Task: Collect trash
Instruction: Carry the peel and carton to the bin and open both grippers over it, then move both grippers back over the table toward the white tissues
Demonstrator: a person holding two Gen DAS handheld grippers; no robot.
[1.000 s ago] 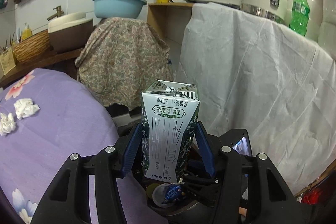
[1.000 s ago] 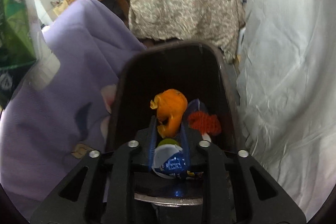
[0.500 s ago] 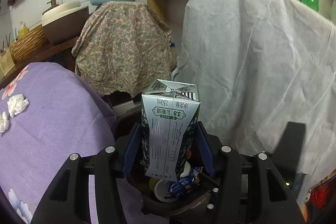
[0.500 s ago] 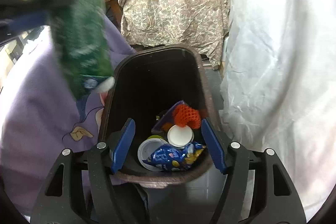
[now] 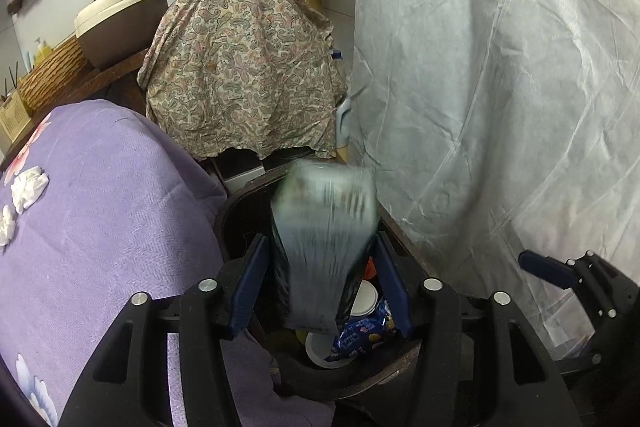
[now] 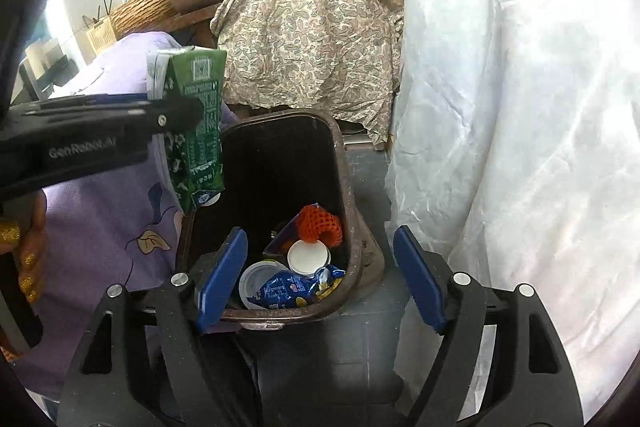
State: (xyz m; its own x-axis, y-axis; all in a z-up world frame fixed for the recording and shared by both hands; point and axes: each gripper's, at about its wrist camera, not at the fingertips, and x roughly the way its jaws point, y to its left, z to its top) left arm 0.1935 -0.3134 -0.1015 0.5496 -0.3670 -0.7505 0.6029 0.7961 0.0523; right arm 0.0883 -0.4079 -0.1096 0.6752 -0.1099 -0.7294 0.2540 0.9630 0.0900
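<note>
The right gripper [image 6: 320, 275] stands wide with nothing between its blue pads, its jaws having just spread, above the brown bin [image 6: 348, 203] of wrappers and lids. Over the bin's left rim, the left gripper [image 5: 320, 283] has just let its jaws out; the blurred milk carton [image 5: 324, 243] sits loose between them.

Purple floral-cloth table [image 5: 100, 227] with two crumpled white tissues [image 5: 28, 185] near its left edge, dark tiled floor [image 6: 360, 359] beside it, brown trash bin [image 6: 348, 211] standing on the floor against the cloth
</note>
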